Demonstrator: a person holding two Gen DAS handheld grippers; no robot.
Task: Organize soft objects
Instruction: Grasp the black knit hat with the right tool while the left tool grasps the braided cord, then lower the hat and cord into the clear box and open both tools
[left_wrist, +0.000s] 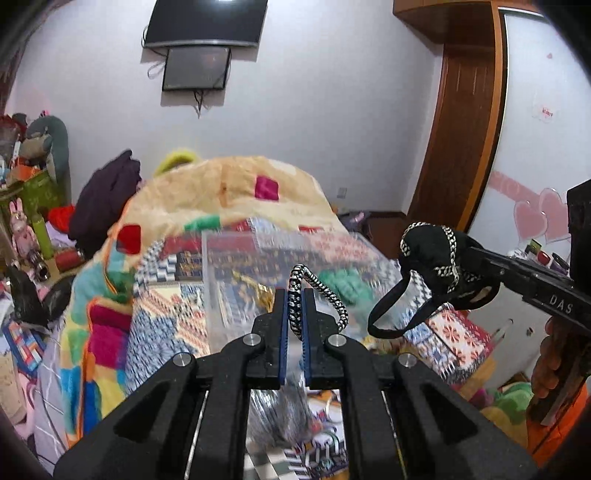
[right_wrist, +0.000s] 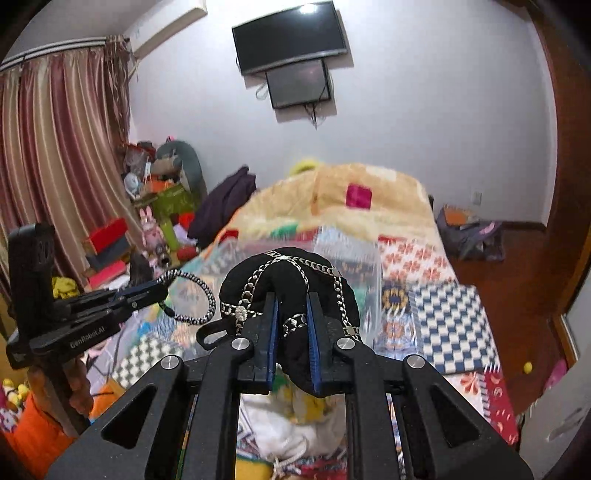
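So both hands are busy here. The left gripper is clenched tight on a black-and-white braided cord, which pokes up between its fingers, loops over to the gripper's right and hangs down beside the right finger. From the right wrist view you can see that same cord curling out ahead of the left gripper in mid-air.

The right gripper is grasping a black fabric pouch with silver chain trim, bunched up over and between its fingers. In the left wrist view the pouch sits at the tip of the right gripper, with a black strap dangling below it.

Straight ahead of and a bit below both grippers there's a clear plastic bin sitting on the bed, which is covered in a busy patchwork blanket. It's motion-blurred, so I can't tell what's inside. Beyond it a fluffy cream blanket is heaped up. A TV hangs on the wall far ahead.
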